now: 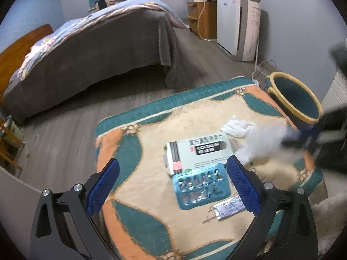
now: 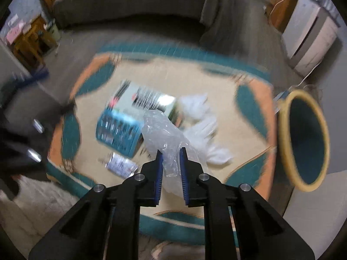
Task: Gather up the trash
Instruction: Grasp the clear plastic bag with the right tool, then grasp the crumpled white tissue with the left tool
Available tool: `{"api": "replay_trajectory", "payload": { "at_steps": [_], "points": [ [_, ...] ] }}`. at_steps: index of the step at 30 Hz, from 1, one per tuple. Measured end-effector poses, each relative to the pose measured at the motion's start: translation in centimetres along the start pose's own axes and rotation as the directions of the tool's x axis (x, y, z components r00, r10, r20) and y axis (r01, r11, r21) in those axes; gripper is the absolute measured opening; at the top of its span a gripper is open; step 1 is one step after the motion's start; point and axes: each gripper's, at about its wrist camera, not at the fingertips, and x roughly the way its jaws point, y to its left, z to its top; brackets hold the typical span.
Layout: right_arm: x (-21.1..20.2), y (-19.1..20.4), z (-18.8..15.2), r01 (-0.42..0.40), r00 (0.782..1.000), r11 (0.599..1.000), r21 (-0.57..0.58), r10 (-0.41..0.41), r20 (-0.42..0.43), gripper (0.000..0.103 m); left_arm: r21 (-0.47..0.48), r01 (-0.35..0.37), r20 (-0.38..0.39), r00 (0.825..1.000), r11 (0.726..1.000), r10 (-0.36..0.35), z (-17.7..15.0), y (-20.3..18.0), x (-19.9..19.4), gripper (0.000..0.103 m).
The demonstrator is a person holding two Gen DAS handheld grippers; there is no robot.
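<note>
My right gripper (image 2: 171, 153) is shut on a crumpled clear plastic wrapper (image 2: 161, 130) and holds it above the patterned cushion (image 2: 216, 75); it shows blurred at the right of the left wrist view (image 1: 303, 136). On the cushion lie a medicine box (image 1: 197, 153), a teal blister pack (image 1: 201, 188), a small silver sachet (image 1: 228, 208) and crumpled white tissue (image 1: 237, 127). My left gripper (image 1: 173, 173) is open and empty, hovering over the near side of the cushion (image 1: 141, 195), with the blister pack between its fingers in view. A teal bin with a yellow rim (image 1: 297, 101) stands at the cushion's right edge, also in the right wrist view (image 2: 303, 138).
A bed with a grey cover (image 1: 91, 54) stands beyond the cushion across grey wood floor. A white appliance (image 1: 236, 28) and a wooden nightstand (image 1: 201, 19) stand by the far wall. A white cable (image 1: 258, 65) runs along the floor near the bin.
</note>
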Motion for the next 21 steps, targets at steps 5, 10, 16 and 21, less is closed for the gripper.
{"api": "replay_trajectory", "payload": {
  "at_steps": [5, 10, 16, 21],
  "points": [
    [-0.5, -4.1, 1.1, -0.015, 0.998, 0.995, 0.097, 0.008, 0.064, 0.014, 0.056, 0.042, -0.033, 0.999, 0.998, -0.040, -0.2, -2.5, 1.9, 0.098],
    [0.5, -6.7, 1.7, -0.013, 0.999, 0.989, 0.146, 0.006, 0.049, 0.014, 0.107, 0.113, -0.050, 0.993, 0.988, -0.108, 0.0, -5.3, 4.0, 0.098],
    [1.5, -8.3, 1.3, -0.002, 1.000, 0.983, 0.181, -0.002, 0.023, 0.014, 0.128, 0.196, -0.087, 0.979, 0.972, -0.186, 0.0, -8.7, 7.4, 0.096],
    [1.6, -10.2, 1.0, 0.009, 1.000, 0.976, 0.219, -0.012, 0.011, 0.014, 0.170, 0.236, -0.116, 0.969, 0.957, -0.218, -0.2, -11.0, 9.2, 0.094]
  ]
}}
